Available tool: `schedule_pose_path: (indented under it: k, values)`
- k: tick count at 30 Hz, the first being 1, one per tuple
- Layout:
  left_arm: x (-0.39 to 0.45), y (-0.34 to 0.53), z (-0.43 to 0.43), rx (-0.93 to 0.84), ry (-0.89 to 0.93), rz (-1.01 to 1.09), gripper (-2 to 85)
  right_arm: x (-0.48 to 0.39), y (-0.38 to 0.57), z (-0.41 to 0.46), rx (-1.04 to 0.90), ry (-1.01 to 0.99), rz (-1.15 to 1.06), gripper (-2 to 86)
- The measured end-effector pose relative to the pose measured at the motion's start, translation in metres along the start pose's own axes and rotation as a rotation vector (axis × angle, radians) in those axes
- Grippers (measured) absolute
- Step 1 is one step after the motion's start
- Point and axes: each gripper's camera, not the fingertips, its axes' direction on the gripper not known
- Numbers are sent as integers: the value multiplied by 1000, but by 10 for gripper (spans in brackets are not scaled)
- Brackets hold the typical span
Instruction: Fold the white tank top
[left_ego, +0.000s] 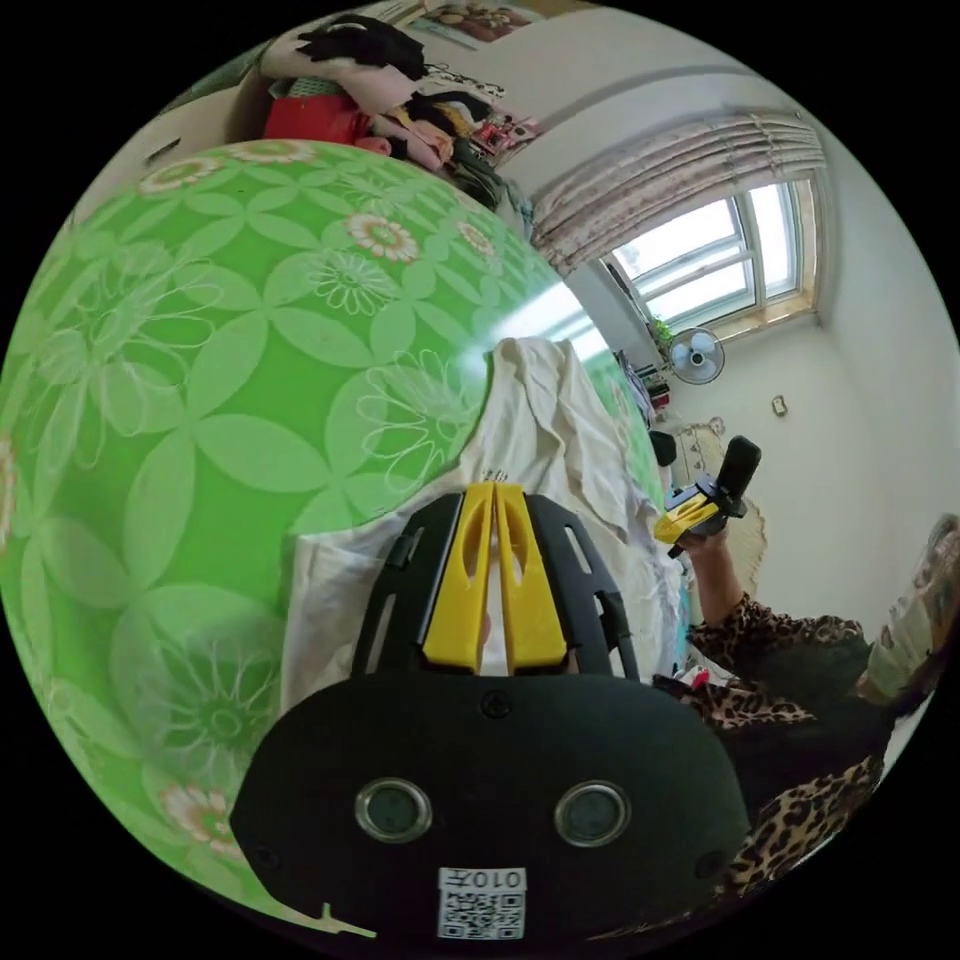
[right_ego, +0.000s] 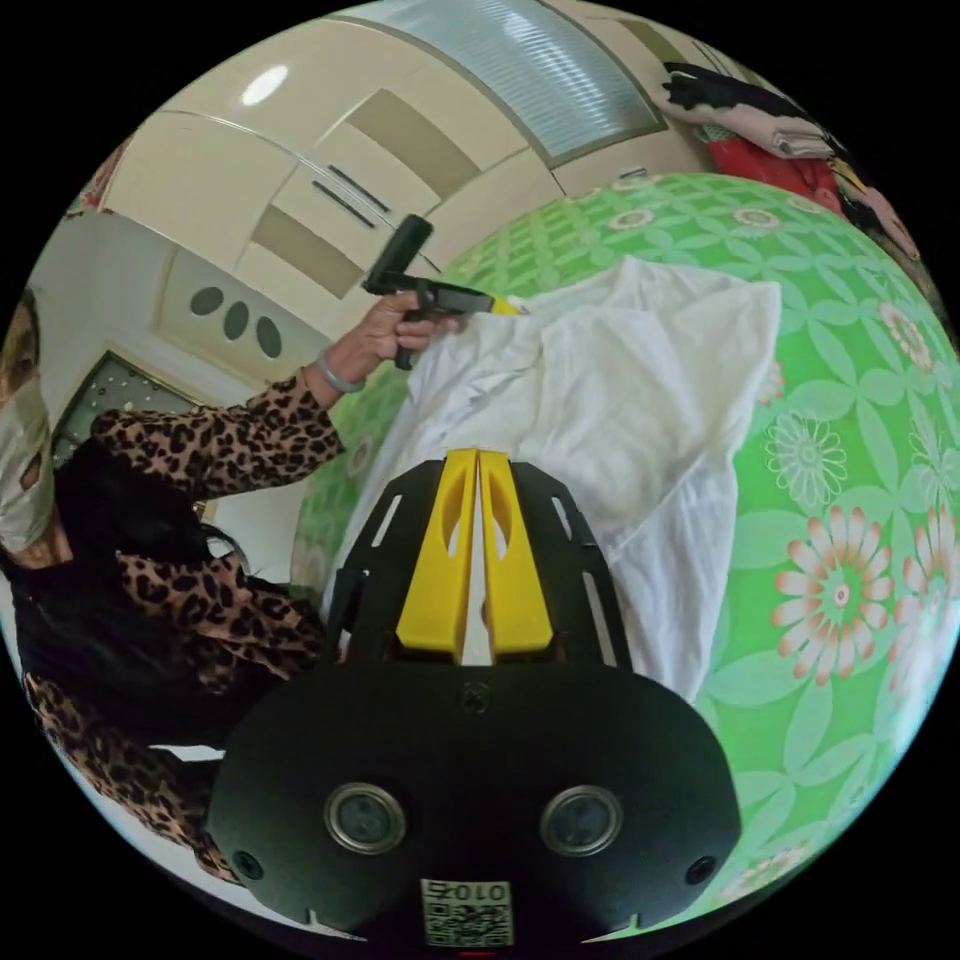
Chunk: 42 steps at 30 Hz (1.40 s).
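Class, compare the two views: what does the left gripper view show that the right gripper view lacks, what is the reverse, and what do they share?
Left gripper view alone: a curtained window and a standing fan. Right gripper view alone: cream wardrobe doors. Both: the white tank top lying on the green floral bedsheet, a pile of clothes, and yellow jaws closed, white fabric between them.

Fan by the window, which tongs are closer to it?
Right. The right tongs hold the white tank top on the side toward the fan; the left tongs grip it farther away.
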Motion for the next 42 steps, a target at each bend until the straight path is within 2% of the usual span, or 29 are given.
schedule_pose_path:
  k: [6,7,12,15,17,19,25,27,33,35,42]
  values:
    - [-8,20,-26,78,-74,-84,-2,6,13,22,-25,27,159,23]
    - [-1,24,-32,123,-104,-80,-2,3,18,23,16,13,164,23]
    - [46,24,-53,305,55,39,-2,-8,57,3,156,-66,199,28]
    - [86,3,-39,187,78,175,-1,-30,117,-32,254,4,259,38]
    - [127,-16,-4,30,105,315,0,-42,164,-53,283,54,345,52]
    - [158,-28,31,-90,120,396,1,-62,233,-81,315,187,480,64]
    - [241,-46,134,-322,116,559,2,-115,364,-115,305,504,782,74]
    - [257,-47,159,-383,80,577,2,-124,386,-113,264,544,837,75]
    - [294,-52,199,-497,37,635,11,-144,434,-107,316,477,832,79]
    - [303,-62,204,-531,78,639,22,-146,443,-108,330,455,806,83]
    - [327,-87,215,-551,76,681,46,-146,467,-110,344,383,678,93]
